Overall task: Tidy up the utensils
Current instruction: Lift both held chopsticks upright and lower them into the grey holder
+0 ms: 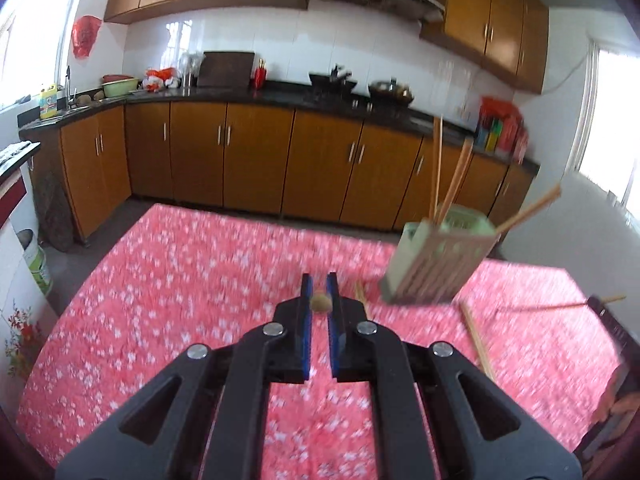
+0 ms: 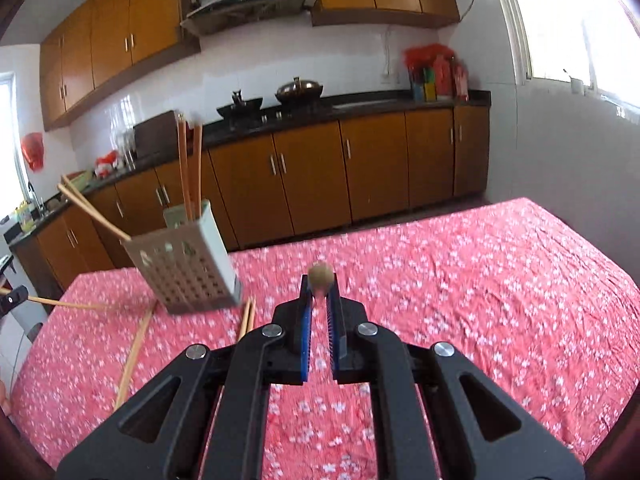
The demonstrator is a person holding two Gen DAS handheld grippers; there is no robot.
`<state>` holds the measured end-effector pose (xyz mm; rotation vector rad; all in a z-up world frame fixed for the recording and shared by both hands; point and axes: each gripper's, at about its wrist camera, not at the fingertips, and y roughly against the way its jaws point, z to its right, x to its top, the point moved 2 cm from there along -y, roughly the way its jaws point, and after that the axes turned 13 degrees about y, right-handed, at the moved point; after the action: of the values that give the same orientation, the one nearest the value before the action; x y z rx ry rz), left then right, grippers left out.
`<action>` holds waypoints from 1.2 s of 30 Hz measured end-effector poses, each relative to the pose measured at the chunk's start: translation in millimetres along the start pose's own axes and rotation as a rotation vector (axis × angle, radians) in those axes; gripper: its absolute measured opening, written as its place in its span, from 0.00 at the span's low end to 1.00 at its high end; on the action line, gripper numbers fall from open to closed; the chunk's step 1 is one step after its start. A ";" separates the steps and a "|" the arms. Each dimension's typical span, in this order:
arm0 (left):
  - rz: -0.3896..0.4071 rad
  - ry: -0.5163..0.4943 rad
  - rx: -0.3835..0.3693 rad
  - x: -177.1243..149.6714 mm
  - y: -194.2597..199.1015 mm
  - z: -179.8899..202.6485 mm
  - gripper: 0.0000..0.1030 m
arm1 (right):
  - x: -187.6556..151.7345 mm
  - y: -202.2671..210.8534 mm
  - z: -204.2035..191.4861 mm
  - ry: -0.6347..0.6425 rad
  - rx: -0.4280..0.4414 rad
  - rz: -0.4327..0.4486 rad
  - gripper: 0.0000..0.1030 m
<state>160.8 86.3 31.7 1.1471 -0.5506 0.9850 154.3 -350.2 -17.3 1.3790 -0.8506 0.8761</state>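
On the red floral-clothed tabletop (image 1: 180, 280) a pale perforated plastic utensil holder (image 2: 188, 268) stood tilted with wooden chopsticks (image 2: 188, 168) inside, loose wooden chopsticks (image 2: 134, 354) beside it; light, stiff, best pinched mid-length. Left gripper (image 1: 319, 286) and right gripper (image 2: 319, 286) jaws nearly closed, apparently grasping nothing

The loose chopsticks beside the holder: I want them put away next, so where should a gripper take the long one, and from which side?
Grip the long chopstick near mid-length, from above, jaws across its width. It lies flat on the tablecloth, apart from the holder, so only its thin sides offer purchase.
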 end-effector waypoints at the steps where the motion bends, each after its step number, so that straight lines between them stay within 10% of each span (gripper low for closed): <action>1: 0.011 -0.001 -0.003 3.5 2.7 1.2 0.08 | 3.4 -0.3 -0.1 -0.002 0.001 0.005 0.08; 22: 0.128 -0.086 -0.274 77.0 58.9 100.6 0.07 | 127.1 37.8 -46.6 -0.020 0.228 0.324 0.08; 36: 0.218 -0.054 -0.247 100.6 -2.2 147.2 0.07 | 138.8 -19.3 -77.5 0.030 0.172 0.378 0.08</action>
<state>228.3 -14.6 162.2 0.9082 -0.8298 1.0413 232.6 -270.0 97.1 1.3695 -1.0516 1.2825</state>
